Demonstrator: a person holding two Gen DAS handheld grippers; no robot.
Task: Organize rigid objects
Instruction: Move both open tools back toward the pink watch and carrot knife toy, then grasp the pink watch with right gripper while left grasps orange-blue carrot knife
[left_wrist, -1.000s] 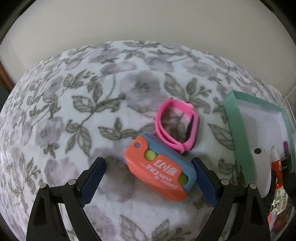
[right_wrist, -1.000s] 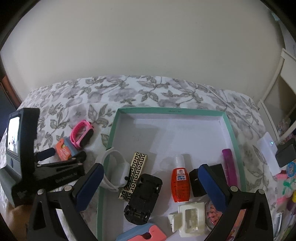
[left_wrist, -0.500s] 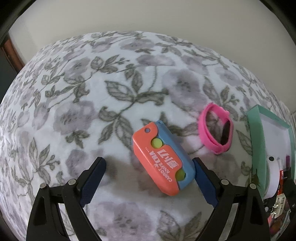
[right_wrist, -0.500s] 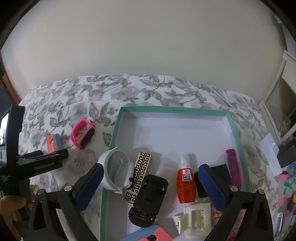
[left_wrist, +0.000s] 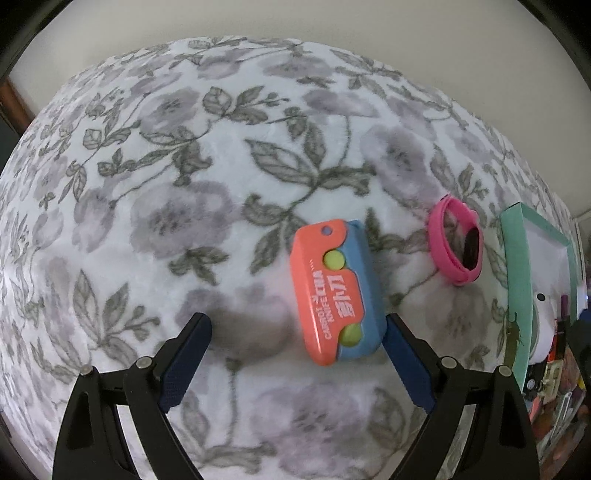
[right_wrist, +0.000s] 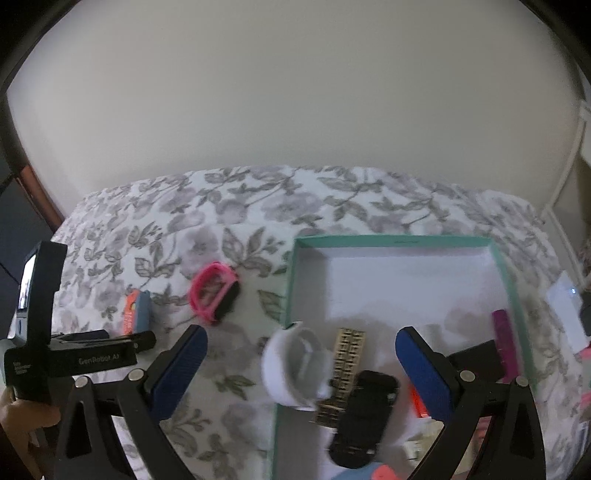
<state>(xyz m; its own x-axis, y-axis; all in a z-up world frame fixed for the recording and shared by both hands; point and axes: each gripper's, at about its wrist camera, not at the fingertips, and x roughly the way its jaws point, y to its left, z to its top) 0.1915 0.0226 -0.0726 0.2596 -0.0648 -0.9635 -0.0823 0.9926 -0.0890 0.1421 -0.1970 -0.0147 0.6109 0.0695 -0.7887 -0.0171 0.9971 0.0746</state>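
Toy knife (left_wrist: 334, 291), orange-blue, green buttons

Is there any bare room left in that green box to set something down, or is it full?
The far half of the green box is bare white floor, up to its back wall. The near end is crowded: white band, gold patterned strip, black clip, purple stick. Outside, the floral blanket beyond the pink band is open too.

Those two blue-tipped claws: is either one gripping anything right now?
No. The left gripper stands open over the orange-and-blue toy, not gripping it; the right gripper is open and empty.
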